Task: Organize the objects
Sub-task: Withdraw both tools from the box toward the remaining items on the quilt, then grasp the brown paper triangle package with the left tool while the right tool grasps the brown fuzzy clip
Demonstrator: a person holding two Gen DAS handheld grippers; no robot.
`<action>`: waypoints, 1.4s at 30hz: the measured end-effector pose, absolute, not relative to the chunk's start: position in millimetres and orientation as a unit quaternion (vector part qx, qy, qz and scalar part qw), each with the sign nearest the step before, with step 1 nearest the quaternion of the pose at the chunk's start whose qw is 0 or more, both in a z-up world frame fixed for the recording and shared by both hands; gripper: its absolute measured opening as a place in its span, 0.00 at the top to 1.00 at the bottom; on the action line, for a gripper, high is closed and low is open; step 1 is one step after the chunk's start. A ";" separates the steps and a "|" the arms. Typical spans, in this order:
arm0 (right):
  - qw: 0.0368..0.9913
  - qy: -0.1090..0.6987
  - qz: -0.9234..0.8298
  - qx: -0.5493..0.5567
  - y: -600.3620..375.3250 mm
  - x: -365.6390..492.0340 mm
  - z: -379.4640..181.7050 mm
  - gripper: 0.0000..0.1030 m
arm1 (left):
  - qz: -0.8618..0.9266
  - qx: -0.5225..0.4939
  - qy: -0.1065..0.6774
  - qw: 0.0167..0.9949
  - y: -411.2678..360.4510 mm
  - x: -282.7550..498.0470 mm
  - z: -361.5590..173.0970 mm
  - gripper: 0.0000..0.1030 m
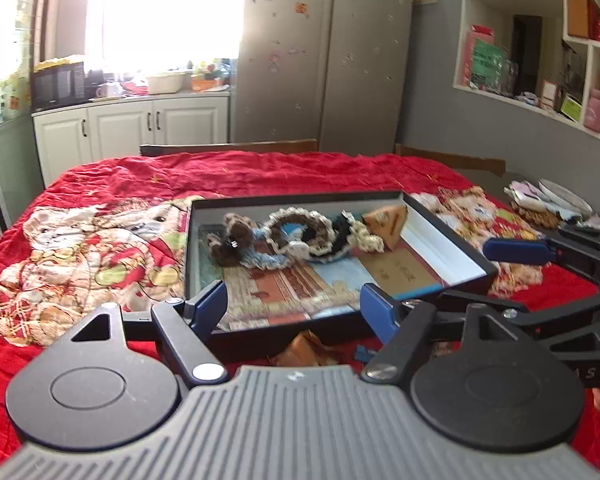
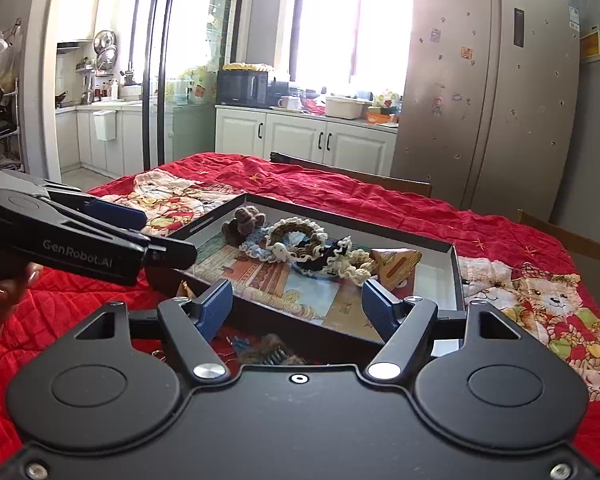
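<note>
A shallow black box [image 1: 448, 236] [image 2: 454, 276] lies on the red tablecloth. It holds a brown crocheted scrunchie [image 1: 232, 236] [image 2: 248, 220], a blue and cream scrunchie ring [image 1: 296, 232] [image 2: 296, 238], a black and cream one [image 1: 352, 232] [image 2: 340, 258] and a tan triangular pouch [image 1: 386, 222] [image 2: 394, 266]. My left gripper [image 1: 294, 306] is open and empty at the box's near edge. My right gripper [image 2: 296, 304] is open and empty over the box's near edge. A tan item [image 1: 308, 348] and a brown and blue item [image 2: 268, 350] lie on the cloth under the grippers.
The table carries a red cloth [image 1: 260, 172] with bear prints [image 2: 548, 304]. Plates and small clutter [image 1: 548, 200] sit at the far right edge. Wooden chair backs [image 1: 228, 146] stand behind the table, with a fridge [image 2: 492, 100] and kitchen cabinets [image 2: 300, 136] beyond.
</note>
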State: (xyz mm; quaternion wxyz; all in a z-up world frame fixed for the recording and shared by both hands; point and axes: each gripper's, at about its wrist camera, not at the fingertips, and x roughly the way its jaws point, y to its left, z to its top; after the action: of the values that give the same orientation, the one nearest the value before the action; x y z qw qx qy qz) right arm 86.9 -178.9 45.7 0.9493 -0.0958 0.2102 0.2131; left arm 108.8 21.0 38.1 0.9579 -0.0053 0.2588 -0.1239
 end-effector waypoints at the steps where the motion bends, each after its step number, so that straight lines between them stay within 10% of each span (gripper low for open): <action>1: 0.949 0.209 0.215 -0.099 -178.6 86.6 43.4 0.32 | -0.126 -0.003 0.259 0.957 20.7 108.4 36.2 0.20; 22: 0.927 0.243 0.249 -0.143 -169.7 93.5 -2.9 0.33 | -0.144 0.011 0.304 0.942 18.0 113.0 -7.8 0.20; 42: 0.917 0.274 0.258 -0.133 -167.3 111.7 -24.4 0.60 | -0.142 0.013 0.318 0.938 10.8 126.2 -29.5 0.32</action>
State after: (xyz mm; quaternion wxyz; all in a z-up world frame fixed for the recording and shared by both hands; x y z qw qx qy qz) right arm 111.7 -167.3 -24.4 0.9166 -0.1333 0.2745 0.2584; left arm 126.2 10.8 -29.5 0.9375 0.0131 0.3176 -0.1416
